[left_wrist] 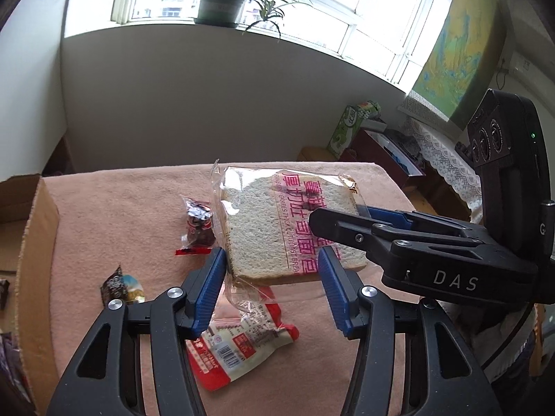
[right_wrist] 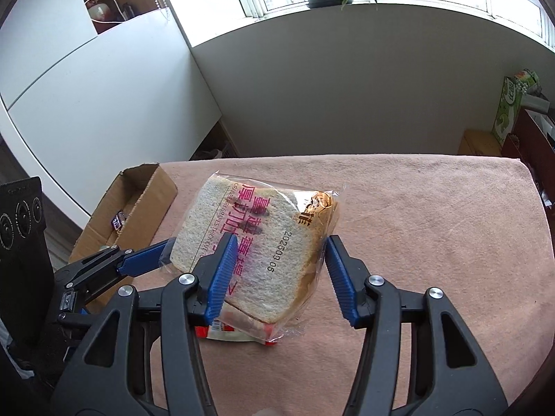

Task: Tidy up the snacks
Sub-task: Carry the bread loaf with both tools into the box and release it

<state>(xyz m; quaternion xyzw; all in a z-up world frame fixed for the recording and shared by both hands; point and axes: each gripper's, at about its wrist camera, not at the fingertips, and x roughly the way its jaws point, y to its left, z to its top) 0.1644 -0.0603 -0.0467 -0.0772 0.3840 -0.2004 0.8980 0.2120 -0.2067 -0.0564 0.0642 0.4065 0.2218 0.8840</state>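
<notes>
You've got the bread pack (right_wrist: 253,242) clamped between both grippers, left gripper (left_wrist: 272,291) & right gripper (right_wrist: 277,274), mid-frame above the cloth, w/ some snacks already in the box (right_wrist: 131,208) at left, three packets remaining.

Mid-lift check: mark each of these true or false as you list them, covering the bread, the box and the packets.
1. Left gripper and right gripper both grip the bread. True.
2. The bread lies in the box. False: it is over the table, beside the box.
3. A red packet lies below the bread. True.
4. The box is empty. False: a dark snack is inside.
</notes>
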